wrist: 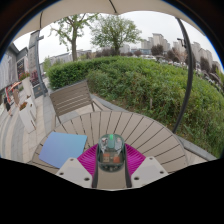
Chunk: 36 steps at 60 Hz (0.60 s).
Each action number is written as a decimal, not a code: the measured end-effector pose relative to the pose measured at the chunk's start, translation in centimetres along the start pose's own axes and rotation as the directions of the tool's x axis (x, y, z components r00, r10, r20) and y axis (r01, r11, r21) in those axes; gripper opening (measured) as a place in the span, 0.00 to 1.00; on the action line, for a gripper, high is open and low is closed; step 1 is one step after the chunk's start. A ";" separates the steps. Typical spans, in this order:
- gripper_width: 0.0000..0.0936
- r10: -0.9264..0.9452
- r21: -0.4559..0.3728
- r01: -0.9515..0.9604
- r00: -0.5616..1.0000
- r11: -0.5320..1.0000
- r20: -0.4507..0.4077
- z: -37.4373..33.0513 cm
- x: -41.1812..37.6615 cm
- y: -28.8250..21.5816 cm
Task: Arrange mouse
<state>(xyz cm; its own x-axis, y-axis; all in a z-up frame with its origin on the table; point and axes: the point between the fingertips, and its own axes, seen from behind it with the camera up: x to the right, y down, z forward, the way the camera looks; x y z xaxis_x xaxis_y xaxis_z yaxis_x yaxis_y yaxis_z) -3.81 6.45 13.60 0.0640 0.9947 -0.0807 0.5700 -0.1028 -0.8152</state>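
While my gripper [111, 168] clamps the grey computer mouse [111, 151] at lower centre, a light-blue rectangular mat [61, 148] lies lower left.

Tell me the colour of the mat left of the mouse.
Light blue mat, seen in the gripper view, beside the mouse.

The supporting surface is a round table of pale wooden slats [125, 128], with gaps running between the slats. A flat light-blue rectangular mat [60, 148] lies directly on the slats. A round magenta mat [92, 158] lies beside it, close to the table's near edge.
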 end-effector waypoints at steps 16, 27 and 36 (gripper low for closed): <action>0.41 -0.027 -0.068 0.028 1.000 0.997 0.015 8.7 -18.9 2.1; 0.41 -0.016 -0.150 0.009 0.999 0.989 -0.042 14.8 -23.7 8.4; 0.49 -0.006 -0.165 -0.009 0.996 0.986 -0.090 15.3 -24.1 9.4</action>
<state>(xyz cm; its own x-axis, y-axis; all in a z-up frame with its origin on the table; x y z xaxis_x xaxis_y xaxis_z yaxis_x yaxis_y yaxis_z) -12.50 -18.35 -0.93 0.1339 0.9907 -0.0243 0.6969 -0.1115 -0.7085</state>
